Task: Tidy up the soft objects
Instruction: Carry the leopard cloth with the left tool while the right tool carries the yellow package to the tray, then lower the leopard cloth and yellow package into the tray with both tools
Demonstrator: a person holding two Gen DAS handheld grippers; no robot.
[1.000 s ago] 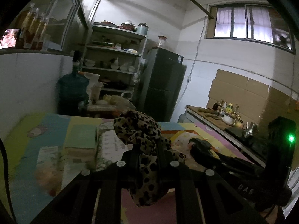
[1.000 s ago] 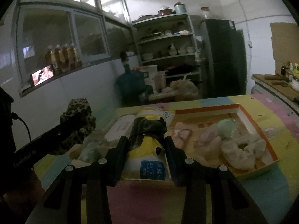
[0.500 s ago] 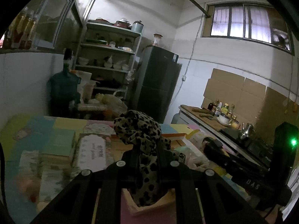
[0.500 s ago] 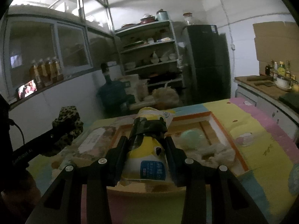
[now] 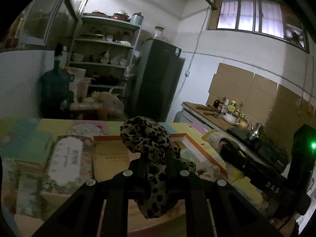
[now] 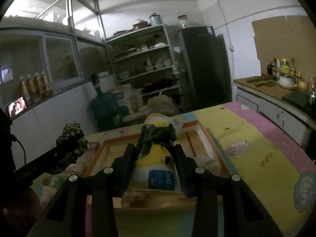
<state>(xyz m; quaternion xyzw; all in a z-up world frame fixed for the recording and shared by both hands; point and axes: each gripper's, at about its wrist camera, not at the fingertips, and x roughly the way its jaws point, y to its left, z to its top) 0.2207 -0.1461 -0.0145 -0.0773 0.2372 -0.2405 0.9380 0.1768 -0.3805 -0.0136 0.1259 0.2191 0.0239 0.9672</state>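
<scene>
Left wrist view. At lower centre of the frame we see the left hand-held gripper (image 5: 156,164) clamped on a leopard-print fabric scrunchie (image 5: 147,138), which bulges above the fingers and hangs limp below them. We judge it very light, fully compliant and not fragile; it will collapse under pressure, so a pinch through the gathered middle, as here, should hold better than a grip on a loose fold. Beneath it lies the shallow orange-rimmed cardboard tray (image 5: 205,154) on the pastel cartoon-print worktop (image 5: 55,125). At right of the frame the right hand-held gripper (image 5: 227,148) extends toward the tray; its fingers are not resolved here.

Right wrist view. At lower centre the right hand-held gripper (image 6: 156,138) is closed on a yellow-and-white soft plastic pouch with a blue label (image 6: 156,169), held above the tray's (image 6: 207,138) near edge. We judge the pouch light to moderate, squashy, with a smooth film that may slip; the narrower upper part, where the fingers sit, seems the surest hold. Pale fluffy items (image 6: 205,161) lie inside the tray. The scrunchie (image 6: 72,138) appears at left of the frame.
</scene>
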